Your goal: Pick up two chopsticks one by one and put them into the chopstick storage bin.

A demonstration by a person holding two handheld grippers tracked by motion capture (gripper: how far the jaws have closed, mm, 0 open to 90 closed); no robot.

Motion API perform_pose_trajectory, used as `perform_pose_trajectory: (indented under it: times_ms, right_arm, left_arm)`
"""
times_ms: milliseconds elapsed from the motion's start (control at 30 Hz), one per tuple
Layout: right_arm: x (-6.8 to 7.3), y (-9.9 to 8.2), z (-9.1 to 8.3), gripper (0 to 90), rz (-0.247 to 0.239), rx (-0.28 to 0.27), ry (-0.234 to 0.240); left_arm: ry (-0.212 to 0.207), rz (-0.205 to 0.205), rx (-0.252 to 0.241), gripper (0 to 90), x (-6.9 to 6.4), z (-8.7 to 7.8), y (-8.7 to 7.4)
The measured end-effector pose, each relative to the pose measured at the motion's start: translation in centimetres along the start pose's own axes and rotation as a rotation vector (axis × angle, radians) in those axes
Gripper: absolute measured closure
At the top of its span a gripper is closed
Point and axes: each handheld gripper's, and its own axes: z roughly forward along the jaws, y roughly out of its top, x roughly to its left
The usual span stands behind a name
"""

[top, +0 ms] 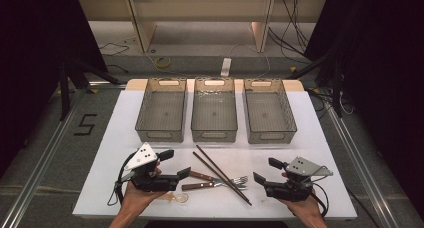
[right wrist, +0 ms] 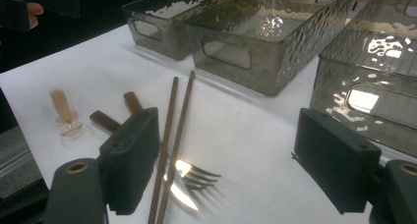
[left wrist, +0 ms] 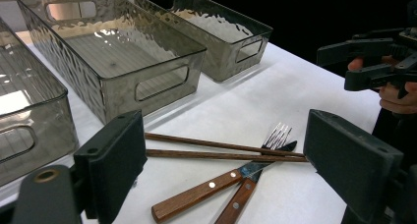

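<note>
Both claws, left claw (top: 176, 164) and right claw (top: 265, 170), hang released and empty over the counter (top: 310, 138). Between them lie 2 chopsticks (top: 220, 172), fork (top: 239, 180) and knife (top: 200, 176). Beyond them stand 3 bins (top: 214, 136).

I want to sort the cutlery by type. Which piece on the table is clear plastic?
The small spoon by the left gripper; the fork, knife and chopsticks are metal or wood.

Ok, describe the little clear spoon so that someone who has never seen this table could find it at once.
Start at the white table and its three grey bins; the cutlery pile lies in front of the middle bin. At the pile's near left edge, beside the left gripper, lies the spoon. It alone is see-through amber plastic, unlike the wooden-handled fork and dark chopsticks.
</note>
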Motion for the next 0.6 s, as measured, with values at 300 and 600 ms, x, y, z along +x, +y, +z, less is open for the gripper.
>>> perform_pose_trajectory:
  times_ms: [300,600]
  right_arm:
    - [-0.2,0.6,0.2,26.7,-0.006,0.017,0.005]
    - [0.2,2.1,0.9,28.0,-0.061,0.07,0.016]
  left_arm:
    - [0.007,0.011,0.003,15.4,-0.1,0.1,0.0]
    - [0.019,0.026,0.011,15.3,-0.2,0.2,0.0]
